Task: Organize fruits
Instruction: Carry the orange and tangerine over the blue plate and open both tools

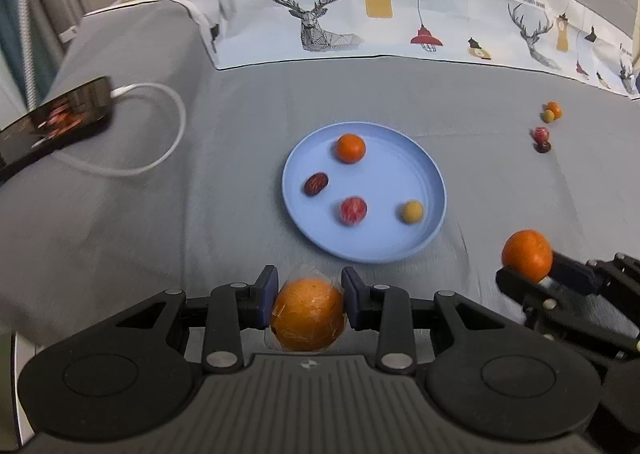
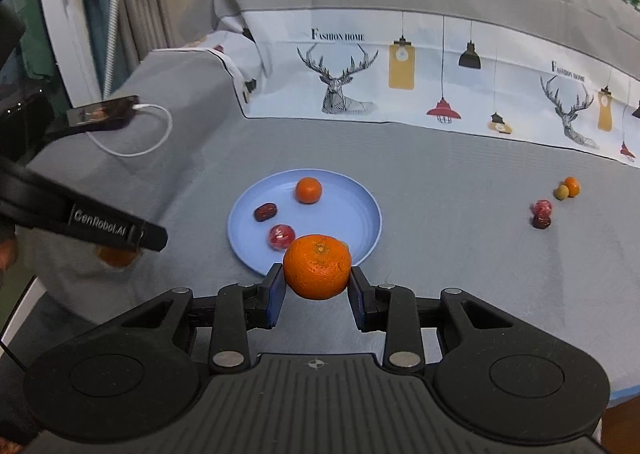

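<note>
While our left gripper [image 1: 308, 302] clamps a wrapped orange [image 1: 307, 314], our right gripper [image 2: 318, 294] clamps a tangerine [image 2: 317, 266] near the plate [image 2: 360, 213].

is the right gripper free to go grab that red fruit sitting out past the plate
Probably not yet: the right gripper is shut on a tangerine. The cloth toward the red fruit looks unobstructed once it lets go.

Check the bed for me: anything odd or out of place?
Yes: a phone on its charging cable lies left of the blue plate, and the orange in the left tongs is plastic-wrapped.
</note>
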Demonstrator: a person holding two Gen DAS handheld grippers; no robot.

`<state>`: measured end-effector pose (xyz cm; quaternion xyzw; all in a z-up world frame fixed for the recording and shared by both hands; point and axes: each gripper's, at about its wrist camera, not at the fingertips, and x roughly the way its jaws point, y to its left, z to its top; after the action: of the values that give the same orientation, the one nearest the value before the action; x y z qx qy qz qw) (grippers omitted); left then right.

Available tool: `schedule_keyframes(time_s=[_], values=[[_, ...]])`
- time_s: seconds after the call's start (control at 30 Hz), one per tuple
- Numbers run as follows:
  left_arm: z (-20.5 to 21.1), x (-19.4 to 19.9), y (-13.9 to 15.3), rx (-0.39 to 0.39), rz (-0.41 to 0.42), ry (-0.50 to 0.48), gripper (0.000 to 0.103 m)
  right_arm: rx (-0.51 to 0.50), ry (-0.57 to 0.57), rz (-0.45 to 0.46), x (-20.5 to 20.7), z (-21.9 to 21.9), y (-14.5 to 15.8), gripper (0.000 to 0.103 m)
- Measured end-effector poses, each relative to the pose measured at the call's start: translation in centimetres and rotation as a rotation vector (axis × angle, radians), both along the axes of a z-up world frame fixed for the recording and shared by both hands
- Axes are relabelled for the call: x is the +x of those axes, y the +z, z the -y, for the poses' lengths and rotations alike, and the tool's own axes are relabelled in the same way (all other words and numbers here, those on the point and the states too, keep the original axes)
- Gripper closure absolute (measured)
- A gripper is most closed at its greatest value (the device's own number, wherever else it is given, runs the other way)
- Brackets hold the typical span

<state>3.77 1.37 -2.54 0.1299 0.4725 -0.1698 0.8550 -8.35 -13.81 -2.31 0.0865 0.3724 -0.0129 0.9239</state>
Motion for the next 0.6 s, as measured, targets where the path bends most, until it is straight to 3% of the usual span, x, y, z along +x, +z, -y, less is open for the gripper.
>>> schedule_keyframes(time_s=[0.23,0.6], values=[[3.7,6.4,-3.4,-0.030,-0.049,-0.033,0.065,-0.005,-0.002,-0.049,5.7,1.0,-3.3,0.068],[7.9,13.3,-9.2,-0.043,-0.047,-0.087,0.063,-0.030,0.026,-0.121,12.6,2.8,-9.1,0.067]])
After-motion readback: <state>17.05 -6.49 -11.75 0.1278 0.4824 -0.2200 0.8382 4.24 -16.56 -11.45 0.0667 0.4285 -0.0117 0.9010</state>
